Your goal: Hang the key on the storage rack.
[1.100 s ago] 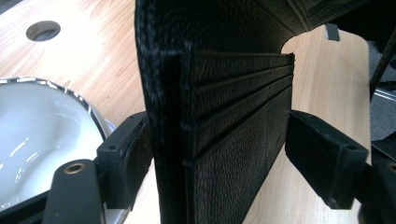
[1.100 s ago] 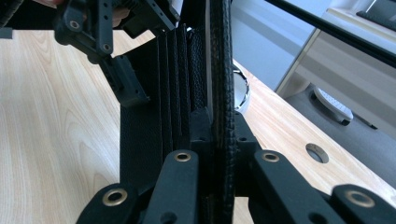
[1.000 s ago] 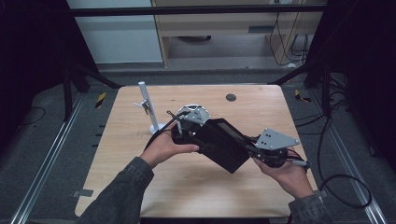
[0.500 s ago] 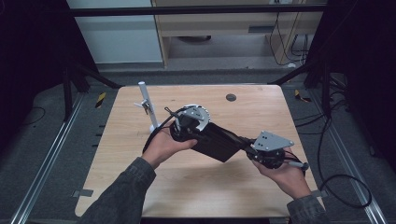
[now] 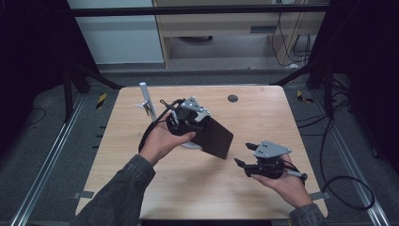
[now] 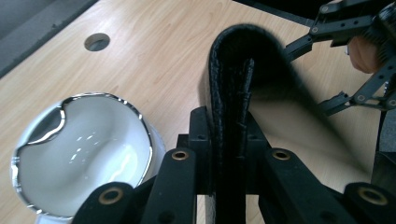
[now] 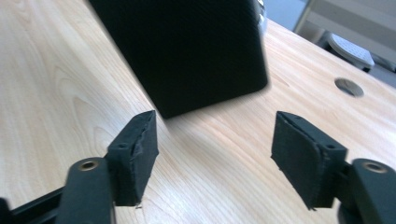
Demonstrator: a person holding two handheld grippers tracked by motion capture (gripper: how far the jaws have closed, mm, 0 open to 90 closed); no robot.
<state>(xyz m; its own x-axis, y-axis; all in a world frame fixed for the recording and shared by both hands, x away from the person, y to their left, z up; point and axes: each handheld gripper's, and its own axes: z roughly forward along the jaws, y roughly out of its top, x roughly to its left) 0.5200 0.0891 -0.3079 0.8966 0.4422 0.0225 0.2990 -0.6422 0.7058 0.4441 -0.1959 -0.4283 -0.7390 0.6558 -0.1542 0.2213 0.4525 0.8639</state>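
A: Black folder [image 5: 217, 137]: held above the table [image 5: 263, 113], clamped by the left gripper [image 5: 200, 123].
B: Right gripper [image 5: 241, 162]: jaws just opened, nothing between them. Handover looks complete.
A: Remaining: set the folder down. White bowl [image 6: 79, 154] stands beside it.

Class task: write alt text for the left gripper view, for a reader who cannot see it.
The left hand-held gripper clamps the edge of a folded black leather-like wallet, held up over a light wooden table. A glossy white bowl sits at lower left, and the other hand-held gripper, jaws open, shows at upper right.
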